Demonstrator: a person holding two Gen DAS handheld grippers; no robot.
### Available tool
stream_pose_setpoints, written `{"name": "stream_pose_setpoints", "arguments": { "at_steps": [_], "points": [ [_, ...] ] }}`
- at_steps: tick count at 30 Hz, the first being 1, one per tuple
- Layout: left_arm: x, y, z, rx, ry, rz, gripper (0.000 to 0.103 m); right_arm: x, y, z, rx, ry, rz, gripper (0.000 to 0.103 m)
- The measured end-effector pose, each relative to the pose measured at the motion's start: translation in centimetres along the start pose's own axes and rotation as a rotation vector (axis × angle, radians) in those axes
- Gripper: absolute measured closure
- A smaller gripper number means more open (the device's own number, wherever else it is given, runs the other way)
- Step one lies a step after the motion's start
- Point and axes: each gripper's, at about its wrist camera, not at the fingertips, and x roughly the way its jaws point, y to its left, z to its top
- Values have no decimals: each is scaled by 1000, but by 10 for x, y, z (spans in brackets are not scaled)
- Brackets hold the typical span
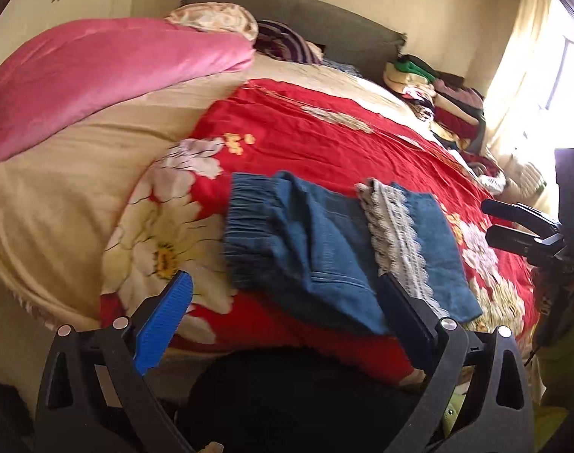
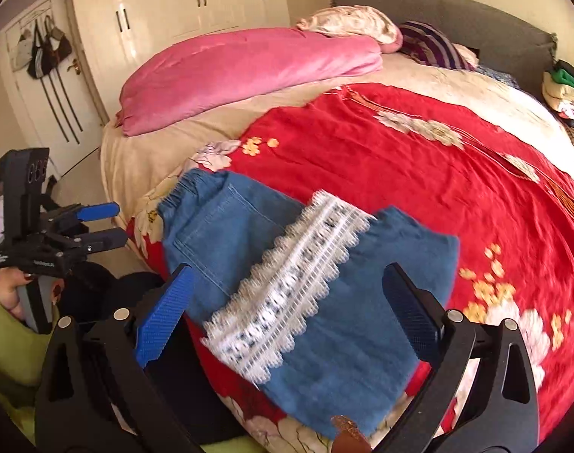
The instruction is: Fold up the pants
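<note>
Through the left wrist camera I see the blue denim pants (image 1: 324, 249) folded into a compact bundle, lace trim (image 1: 396, 241) across them, lying on the red floral bedspread (image 1: 324, 132) near the bed's edge. My left gripper (image 1: 287, 302) hangs just before them, spread wide, gripping nothing.

The right wrist camera shows the pants (image 2: 324, 294) just ahead of my right gripper (image 2: 287, 294), likewise wide apart and empty.

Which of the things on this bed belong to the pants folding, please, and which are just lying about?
Part of the job:
blue denim pants with white lace trim
left gripper, open
right gripper, open

Just lying about:
pink duvet
red floral bedspread
striped pillow
clothes pile
handbags hanging on the door
</note>
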Motion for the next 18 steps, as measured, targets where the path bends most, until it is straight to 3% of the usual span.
{"name": "stream_pose_setpoints", "arguments": {
  "at_steps": [9,18],
  "points": [
    [12,32,-4,-89,31,13,6,39,22,41,-67,14,56,9],
    [37,29,-7,-101,81,-12,6,98,35,81,-110,91,155,9]
  ]
}}
